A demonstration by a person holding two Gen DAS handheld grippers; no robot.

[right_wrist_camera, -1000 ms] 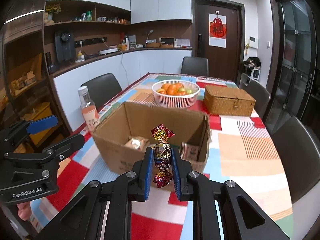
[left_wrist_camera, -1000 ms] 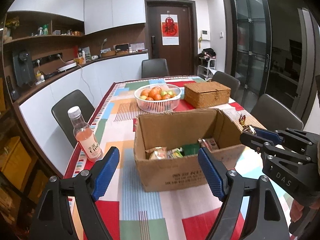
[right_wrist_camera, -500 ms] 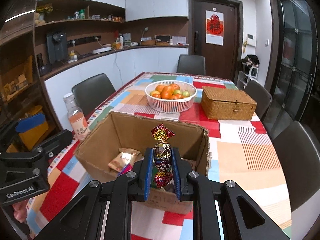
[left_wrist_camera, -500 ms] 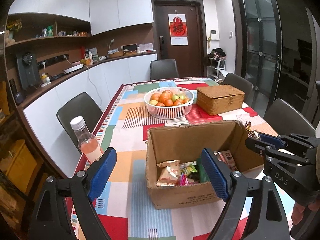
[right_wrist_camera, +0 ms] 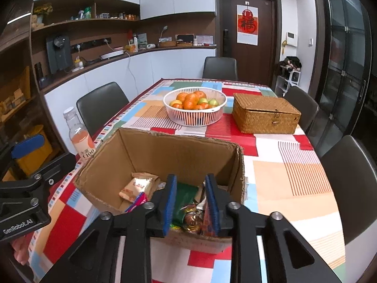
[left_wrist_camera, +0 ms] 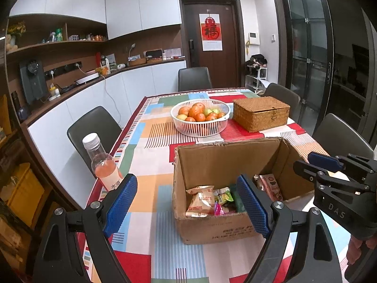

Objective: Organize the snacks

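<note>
An open cardboard box (left_wrist_camera: 226,158) (right_wrist_camera: 165,151) stands on the colourful tablecloth and holds several snack packets (left_wrist_camera: 200,200) (right_wrist_camera: 139,185). A gold foil-wrapped candy (right_wrist_camera: 192,219) lies in the box's near end. My right gripper (right_wrist_camera: 192,199) is open above that end, its jaws either side of the candy and apart from it; in the left wrist view it (left_wrist_camera: 322,162) is at the box's right wall. My left gripper (left_wrist_camera: 186,205) is open and empty in front of the box.
A bottle of pink drink (left_wrist_camera: 103,165) (right_wrist_camera: 80,136) stands left of the box near the table edge. Behind the box are a white fruit basket (left_wrist_camera: 200,115) (right_wrist_camera: 194,107) and a wicker box (left_wrist_camera: 261,113) (right_wrist_camera: 265,113). Dark chairs (left_wrist_camera: 94,129) surround the table.
My right gripper opened and let go of the foil candy, which now lies in the box. Both grippers rose and pulled back a little, showing more of the box's inside.
</note>
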